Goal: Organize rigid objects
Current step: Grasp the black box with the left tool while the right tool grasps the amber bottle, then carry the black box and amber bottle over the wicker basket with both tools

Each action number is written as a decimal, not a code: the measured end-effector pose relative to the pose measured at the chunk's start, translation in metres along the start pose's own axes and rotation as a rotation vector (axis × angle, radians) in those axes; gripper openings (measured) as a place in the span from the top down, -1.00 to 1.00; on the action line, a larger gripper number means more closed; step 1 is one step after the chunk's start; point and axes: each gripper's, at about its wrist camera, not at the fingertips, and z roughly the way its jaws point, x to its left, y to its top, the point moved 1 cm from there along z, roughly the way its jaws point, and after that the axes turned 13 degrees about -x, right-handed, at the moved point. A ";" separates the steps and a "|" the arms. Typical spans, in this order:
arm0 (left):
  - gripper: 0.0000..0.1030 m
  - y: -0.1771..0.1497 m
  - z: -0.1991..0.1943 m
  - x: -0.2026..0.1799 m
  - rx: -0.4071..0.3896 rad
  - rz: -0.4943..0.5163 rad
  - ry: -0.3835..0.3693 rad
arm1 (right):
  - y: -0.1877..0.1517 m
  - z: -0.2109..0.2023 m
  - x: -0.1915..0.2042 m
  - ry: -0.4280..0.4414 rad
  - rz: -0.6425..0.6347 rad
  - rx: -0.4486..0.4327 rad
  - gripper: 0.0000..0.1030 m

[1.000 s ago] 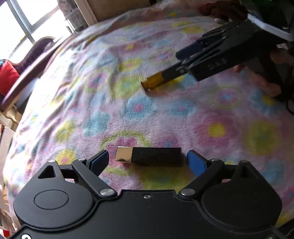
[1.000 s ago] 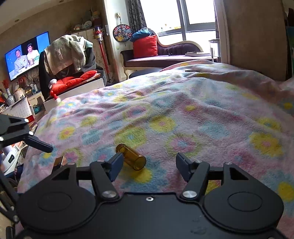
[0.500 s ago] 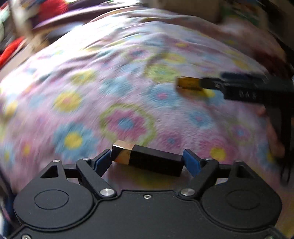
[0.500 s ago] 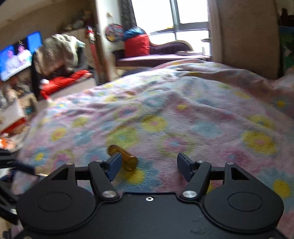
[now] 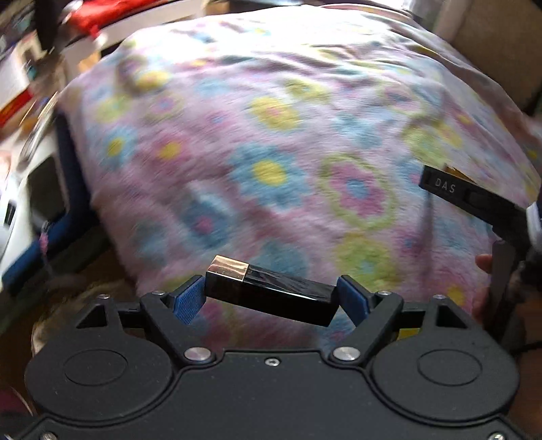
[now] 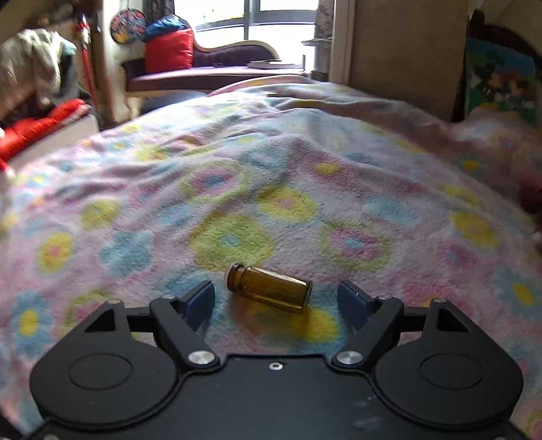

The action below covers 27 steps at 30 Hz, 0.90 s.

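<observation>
The left tool (image 5: pixel 271 296) pinches a black rectangular tube with a gold end (image 5: pixel 271 292) endwise between its blue pads, the gold end at 9 o'clock and the body tilted down toward 3 o'clock; it appears lifted clear of the floral fleece blanket (image 5: pixel 271 142) on the bed, so I judge that the carry step for this item is in hand. The right tool (image 6: pixel 276 298) is spread wide, with a small amber glass vial (image 6: pixel 269 287) lying on its side on the blanket between the fingers, touching neither pad, its neck toward 10 o'clock. The next move there probably calls for closing squarely on the vial's barrel; being round and smooth on soft fleece, it may roll or slip if pinched off-centre. The left tool needs a set-down spot, and no tray or container shows in either view, so where things are to be gathered cannot be told. In the left view the right tool's black body marked "DAS" (image 5: pixel 474 196) reaches in at 3 o'clock, near enough that the two could meet if both move inward. Farther off, past the blanket's folds at 12 o'clock in the right view, stand a chaise with a red cushion (image 6: pixel 169 50), a bright window (image 6: pixel 281 13) and a cardboard panel (image 6: pixel 403 50); none stands in the way.
</observation>
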 end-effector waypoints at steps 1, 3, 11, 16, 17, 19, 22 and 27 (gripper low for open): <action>-0.54 0.000 -0.001 0.003 0.007 -0.017 0.007 | 0.000 0.000 0.003 -0.016 -0.004 -0.004 -0.05; -0.54 0.001 -0.006 0.010 0.014 -0.039 0.024 | 0.002 0.000 0.007 -0.021 -0.008 0.000 -0.05; -0.54 -0.006 -0.053 0.045 -0.017 -0.098 0.064 | 0.013 -0.017 -0.017 0.112 0.034 0.045 -0.04; -0.54 -0.023 -0.081 0.075 -0.035 -0.139 0.162 | 0.013 -0.058 0.000 0.303 -0.020 0.075 -0.05; -0.54 -0.028 -0.086 0.081 -0.039 -0.151 0.185 | 0.012 -0.069 0.010 0.353 -0.048 0.083 -0.05; -0.54 -0.038 -0.093 0.095 -0.042 -0.181 0.212 | 0.006 -0.090 0.030 0.438 -0.107 0.093 -0.05; -0.54 -0.056 -0.101 0.116 -0.042 -0.240 0.255 | -0.005 -0.129 0.062 0.561 -0.211 0.099 -0.05; -0.54 -0.082 -0.113 0.139 -0.056 -0.274 0.352 | -0.021 -0.179 0.106 0.721 -0.296 0.124 -0.05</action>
